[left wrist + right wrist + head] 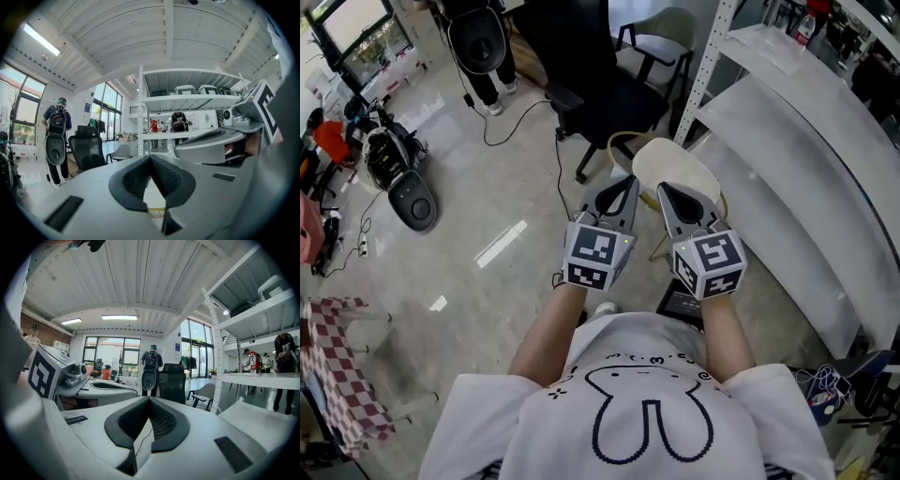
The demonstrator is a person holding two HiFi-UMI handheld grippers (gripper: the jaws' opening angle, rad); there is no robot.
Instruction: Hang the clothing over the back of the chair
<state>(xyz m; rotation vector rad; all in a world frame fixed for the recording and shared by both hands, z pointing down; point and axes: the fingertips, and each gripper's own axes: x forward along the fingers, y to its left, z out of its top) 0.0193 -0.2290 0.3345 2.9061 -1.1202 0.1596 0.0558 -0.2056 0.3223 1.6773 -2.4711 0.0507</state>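
Observation:
My left gripper [625,186] and right gripper [667,189] are held side by side in front of the person's chest, pointing roughly level. On each, the dark pads meet at the tip with nothing between them; the left gripper [150,157] and right gripper [150,399] both look shut and empty. A cream round-seated chair [677,167] stands on the floor just beyond and below them. A black office chair [602,86] stands farther off, seen also as the black chair [87,153] and the black chair [171,383]. No garment is held.
A red-and-white checked cloth [336,367] hangs over a white frame at the lower left. White shelving [787,159] runs along the right. A grey-green armchair [662,39] stands behind. A person with a backpack [151,360] stands by the black chair. Cables and gear [394,169] lie at left.

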